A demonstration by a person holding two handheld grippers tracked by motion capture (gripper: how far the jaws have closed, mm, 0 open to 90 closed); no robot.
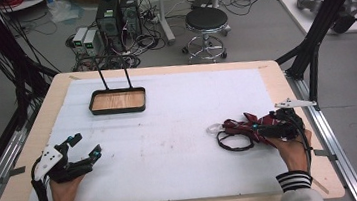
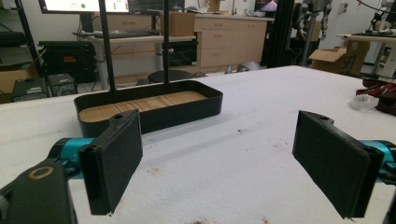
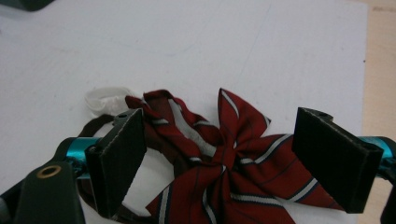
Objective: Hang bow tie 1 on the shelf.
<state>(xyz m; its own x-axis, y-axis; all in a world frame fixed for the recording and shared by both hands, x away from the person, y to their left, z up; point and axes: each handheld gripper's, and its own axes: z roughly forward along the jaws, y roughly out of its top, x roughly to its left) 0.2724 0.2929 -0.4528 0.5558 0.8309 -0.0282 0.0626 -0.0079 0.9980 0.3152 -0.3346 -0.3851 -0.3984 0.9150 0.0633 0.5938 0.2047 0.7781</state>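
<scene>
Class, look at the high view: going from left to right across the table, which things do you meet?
Left claw → black tray → white ring → red striped bow tie → right claw.

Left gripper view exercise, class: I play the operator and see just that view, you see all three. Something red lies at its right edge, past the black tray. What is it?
Observer: It is a dark red striped bow tie, lying flat on the white mat, with a dark strap loop trailing from it.
Operator: Is the right gripper holding it?
Observer: No. The right gripper sits over the bow tie with its jaws apart, one on each side of the knot, and they are not clamped on the cloth.
</scene>
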